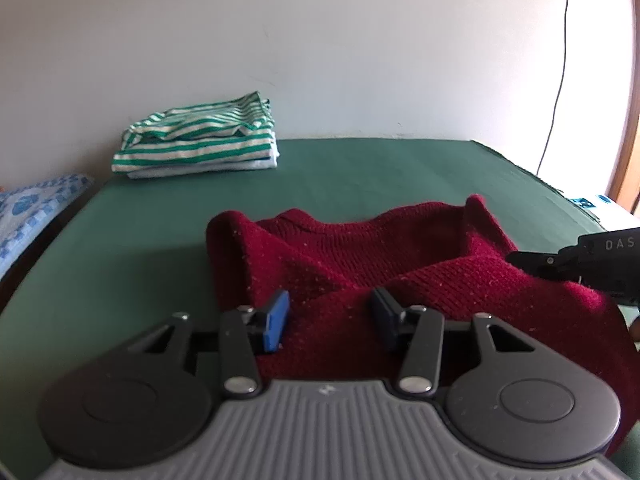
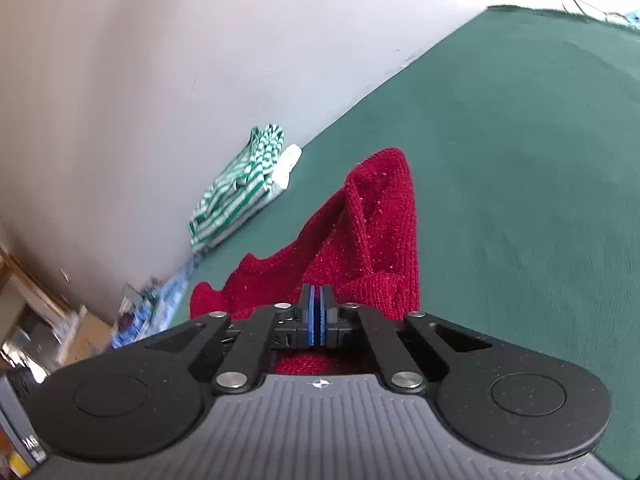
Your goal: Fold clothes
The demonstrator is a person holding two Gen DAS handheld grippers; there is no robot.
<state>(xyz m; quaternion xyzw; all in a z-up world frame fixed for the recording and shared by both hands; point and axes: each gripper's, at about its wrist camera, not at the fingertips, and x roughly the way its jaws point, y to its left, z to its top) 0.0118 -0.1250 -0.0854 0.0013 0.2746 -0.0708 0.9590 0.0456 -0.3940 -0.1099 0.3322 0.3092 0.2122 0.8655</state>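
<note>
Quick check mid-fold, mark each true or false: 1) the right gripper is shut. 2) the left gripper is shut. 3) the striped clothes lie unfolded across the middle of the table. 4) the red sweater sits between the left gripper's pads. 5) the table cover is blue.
1) True: the right gripper has its pads pressed together, over the red sweater; whether any fabric is pinched cannot be told.
2) False: the left gripper is open, its pads apart.
3) False: the striped clothes are stacked folded at the far edge by the wall.
4) True: sweater fabric lies in the gap, not clamped.
5) False: the table cover is green.
</note>
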